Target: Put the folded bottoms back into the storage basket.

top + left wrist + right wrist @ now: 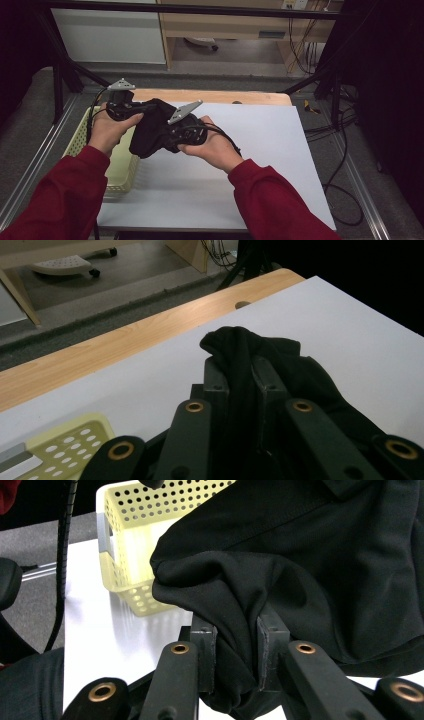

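A white table top with a bare wooden strip along its far edge takes up most of the scene. At its left edge stands a pale yellow perforated basket, which looks empty from the high view.

Above the table, between basket and centre, a black garment hangs bunched between the two grippers, lifted clear of the surface. The left gripper has its jaws clamped on a fold of the cloth, with a small crest of fabric poking out above the tips. The right gripper is likewise closed tight on a thick gather, the rest of the garment draping across and beyond it toward the basket.

Both grips sit close together on a crumpled mass, so the main risk, as I judge it, is that neither hold is on a true edge or corner. Pulling the hands apart could then drag out a twisted wad instead of a flat panel. The bunch in the left jaws looks thin; a sharp tug from the right could slip it free and drop that side onto the table. The hanging lower part could also catch on the basket rim and tip it if the cloth swings left.
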A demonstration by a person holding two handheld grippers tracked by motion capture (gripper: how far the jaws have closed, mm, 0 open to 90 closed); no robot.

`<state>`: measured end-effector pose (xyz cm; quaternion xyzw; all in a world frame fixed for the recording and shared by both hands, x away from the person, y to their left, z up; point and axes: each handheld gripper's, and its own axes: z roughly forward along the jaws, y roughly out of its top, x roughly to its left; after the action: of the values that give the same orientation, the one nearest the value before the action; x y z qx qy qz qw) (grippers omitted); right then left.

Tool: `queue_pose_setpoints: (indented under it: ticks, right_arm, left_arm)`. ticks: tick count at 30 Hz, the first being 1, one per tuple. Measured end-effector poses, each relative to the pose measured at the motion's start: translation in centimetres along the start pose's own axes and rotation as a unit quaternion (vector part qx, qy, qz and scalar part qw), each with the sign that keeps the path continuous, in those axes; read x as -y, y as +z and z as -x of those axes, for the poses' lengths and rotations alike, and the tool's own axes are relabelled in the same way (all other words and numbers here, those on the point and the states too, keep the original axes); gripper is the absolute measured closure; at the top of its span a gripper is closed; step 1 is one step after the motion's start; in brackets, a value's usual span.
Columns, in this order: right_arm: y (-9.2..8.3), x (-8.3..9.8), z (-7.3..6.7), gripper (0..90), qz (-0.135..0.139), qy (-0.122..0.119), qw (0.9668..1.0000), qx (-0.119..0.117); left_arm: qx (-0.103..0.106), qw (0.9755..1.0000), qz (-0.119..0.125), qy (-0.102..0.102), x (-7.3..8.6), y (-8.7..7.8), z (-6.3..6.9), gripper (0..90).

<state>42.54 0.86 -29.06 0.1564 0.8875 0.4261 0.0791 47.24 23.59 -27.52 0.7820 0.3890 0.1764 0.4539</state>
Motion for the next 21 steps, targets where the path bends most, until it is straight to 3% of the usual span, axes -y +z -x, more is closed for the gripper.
queue_pose_setpoints:
  ticks: [12,21]
  right_arm:
    - [1.1,-1.2,-0.1,75.0,0.014,0.003,0.9999,-0.002]
    - [2.3,-2.3,-0.5,74.9,0.03,-0.003,0.9995,-0.01]
  left_arm:
    - [-0.02,0.9998,0.008,-0.002,-0.1,-1.4,-1.3,80.2]
    - [-0.025,0.9995,0.013,-0.015,0.1,-2.3,-2.6,80.2]
